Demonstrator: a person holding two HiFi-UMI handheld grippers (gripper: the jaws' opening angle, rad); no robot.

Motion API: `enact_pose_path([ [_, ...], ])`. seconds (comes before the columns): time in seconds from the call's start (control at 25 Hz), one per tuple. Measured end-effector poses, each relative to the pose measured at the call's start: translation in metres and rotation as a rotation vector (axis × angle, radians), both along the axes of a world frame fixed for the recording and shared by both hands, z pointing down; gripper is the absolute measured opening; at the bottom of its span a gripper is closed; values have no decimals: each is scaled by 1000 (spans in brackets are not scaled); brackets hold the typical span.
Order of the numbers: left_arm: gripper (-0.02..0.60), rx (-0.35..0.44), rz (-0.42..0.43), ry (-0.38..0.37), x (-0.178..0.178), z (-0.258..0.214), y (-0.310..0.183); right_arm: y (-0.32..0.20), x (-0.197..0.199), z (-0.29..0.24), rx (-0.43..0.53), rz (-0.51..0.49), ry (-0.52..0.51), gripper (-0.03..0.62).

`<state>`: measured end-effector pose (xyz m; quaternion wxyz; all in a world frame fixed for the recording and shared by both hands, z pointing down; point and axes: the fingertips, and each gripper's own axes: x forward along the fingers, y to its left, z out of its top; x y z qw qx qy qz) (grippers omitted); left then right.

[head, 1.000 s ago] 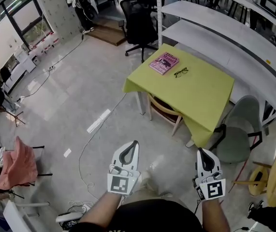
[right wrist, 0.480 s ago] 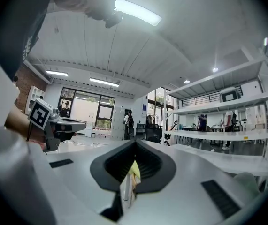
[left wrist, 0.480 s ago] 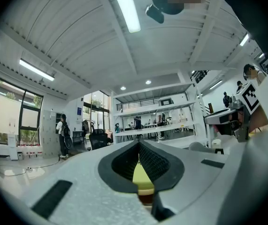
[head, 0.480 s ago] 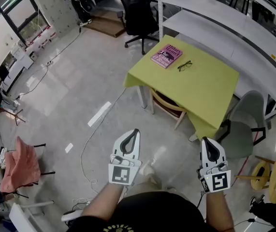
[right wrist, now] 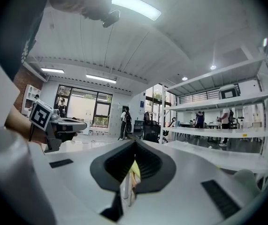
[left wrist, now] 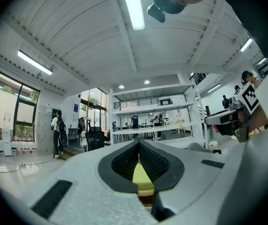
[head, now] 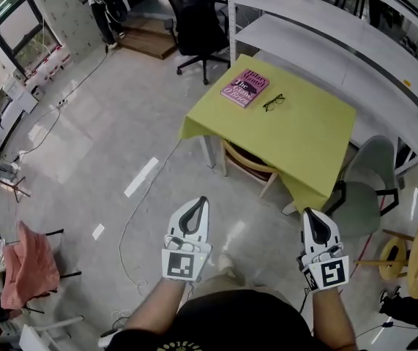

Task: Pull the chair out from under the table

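L gripper (head: 203,199), R gripper (head: 308,212) shut; chair (head: 248,164) under table (head: 304,141).

The person wears a black shirt (head: 230,316) with yellow print (head: 173,345) across it (too small to read), and the forearms are bare. A pale shoe (head: 228,263) shows just past the shirt. The left gripper (head: 198,205) and right gripper (head: 312,216) are light grey shells that taper to a point, each with black ribbed lining round a teardrop hollow. Each bears a white cube (head: 180,265) printed with black square markers, and narrow black slots (left wrist: 51,198) mark the shells.
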<state>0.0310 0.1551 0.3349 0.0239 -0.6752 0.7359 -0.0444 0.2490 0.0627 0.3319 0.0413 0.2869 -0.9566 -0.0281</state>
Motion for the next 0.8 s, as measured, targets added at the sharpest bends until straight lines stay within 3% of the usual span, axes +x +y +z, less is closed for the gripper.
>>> enact_pose_path([
  [0.36, 9, 36, 45, 26, -43, -9, -18, -4, -35, -8, 0, 32, 10, 6],
  [0.8, 9, 10, 64, 27, -57, -5, -36, -25, -43, -14, 12, 41, 14, 6],
])
